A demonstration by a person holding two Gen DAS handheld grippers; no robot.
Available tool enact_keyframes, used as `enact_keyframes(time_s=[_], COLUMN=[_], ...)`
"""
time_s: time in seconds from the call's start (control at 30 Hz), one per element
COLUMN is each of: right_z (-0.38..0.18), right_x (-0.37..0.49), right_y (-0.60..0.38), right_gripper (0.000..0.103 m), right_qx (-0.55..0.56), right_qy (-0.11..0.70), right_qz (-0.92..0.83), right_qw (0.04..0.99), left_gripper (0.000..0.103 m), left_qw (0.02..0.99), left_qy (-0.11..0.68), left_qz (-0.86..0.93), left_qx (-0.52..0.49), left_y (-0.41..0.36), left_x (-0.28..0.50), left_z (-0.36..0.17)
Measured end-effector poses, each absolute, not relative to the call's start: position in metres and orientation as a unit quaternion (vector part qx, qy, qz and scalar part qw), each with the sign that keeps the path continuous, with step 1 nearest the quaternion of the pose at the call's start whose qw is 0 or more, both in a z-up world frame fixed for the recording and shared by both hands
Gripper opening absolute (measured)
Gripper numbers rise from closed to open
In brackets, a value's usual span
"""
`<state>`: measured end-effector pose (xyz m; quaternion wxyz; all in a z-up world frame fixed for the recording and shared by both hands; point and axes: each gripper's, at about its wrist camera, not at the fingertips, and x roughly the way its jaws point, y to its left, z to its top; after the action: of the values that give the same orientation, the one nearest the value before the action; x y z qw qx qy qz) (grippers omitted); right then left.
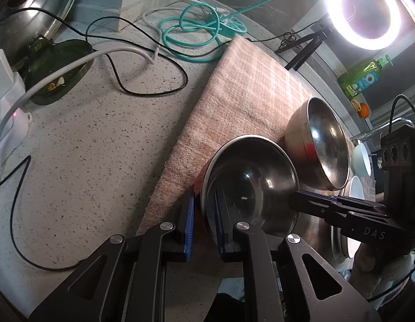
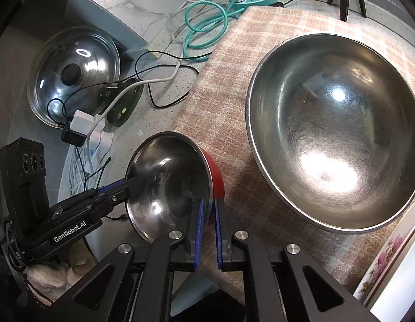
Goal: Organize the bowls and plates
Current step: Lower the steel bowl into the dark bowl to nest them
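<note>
We've got the small steel bowl [image 2: 167,185], red outside, shiny inside, tilted on the checked towel [image 2: 234,102] beside the big steel bowl [image 2: 333,134]. Left tongs [image 1: 204,220] clamp its near rim, right tongs [image 2: 207,214] clamp the opposite rim, both nearly closed.

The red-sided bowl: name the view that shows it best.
Right wrist view: the red-sided bowl shows its steel inside and red wall, with both grippers clamped on its rim. The left wrist view shows mostly its inside, only a sliver of red.
</note>
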<state>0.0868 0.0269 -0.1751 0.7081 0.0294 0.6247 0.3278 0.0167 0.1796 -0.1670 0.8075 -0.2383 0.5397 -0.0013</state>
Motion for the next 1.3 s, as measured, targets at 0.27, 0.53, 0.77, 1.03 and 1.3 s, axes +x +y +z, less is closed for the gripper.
enact_keyframes(time_s=[0.27, 0.53, 0.77, 1.03, 1.3], right_z=[-0.174, -0.153, -0.130, -0.111, -0.120], right_x=[0.088, 0.091, 0.099, 0.115, 0.136], right_y=[0.021, 0.008, -0.008, -0.038, -0.052], right_gripper=[0.008, 0.008, 0.008, 0.008, 0.008], right_qx=[0.045, 0.071, 0.089, 0.112, 0.147], right_qy=[0.627, 0.615, 0.602, 0.592, 0.596], right_qz=[0.325, 0.327, 0.324, 0.307, 0.292], right_qw=[0.707, 0.713, 0.724, 0.737, 0.733], left_gripper=[0.012, 0.012, 0.012, 0.012, 0.012], left_qw=[0.810, 0.828, 0.840, 0.854, 0.862], left_qy=[0.536, 0.513, 0.500, 0.486, 0.478], left_qz=[0.000, -0.009, -0.028, -0.058, -0.063], left_qx=[-0.238, -0.225, -0.208, -0.177, -0.159], left_y=[0.178, 0.173, 0.162, 0.137, 0.126], left_x=[0.016, 0.024, 0.040, 0.071, 0.099], left_z=[-0.161, -0.135, -0.115, -0.096, -0.086])
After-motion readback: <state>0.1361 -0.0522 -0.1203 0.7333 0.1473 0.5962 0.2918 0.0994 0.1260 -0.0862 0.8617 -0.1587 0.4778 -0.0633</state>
